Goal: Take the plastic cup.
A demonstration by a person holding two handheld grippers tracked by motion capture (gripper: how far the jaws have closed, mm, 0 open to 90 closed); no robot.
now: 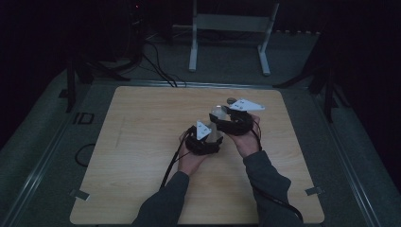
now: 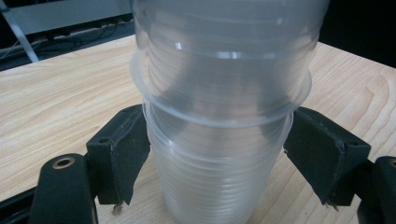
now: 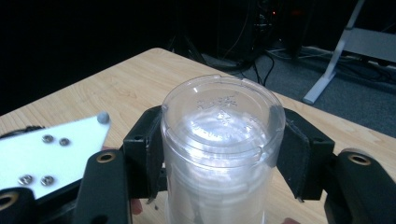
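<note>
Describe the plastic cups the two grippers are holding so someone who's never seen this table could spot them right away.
Start at the light wooden table and look right of its middle, where two hands meet. Between the left gripper and the right gripper stands a stack of clear ribbed plastic cups, upside down with the flat bottom on top. It is the one see-through thing among black jaws.

"ID" is marked on the grey floor mat (image 1: 83,118) left of the table. Embossed marks on the clear cup's base (image 3: 223,109) cannot be read.
</note>
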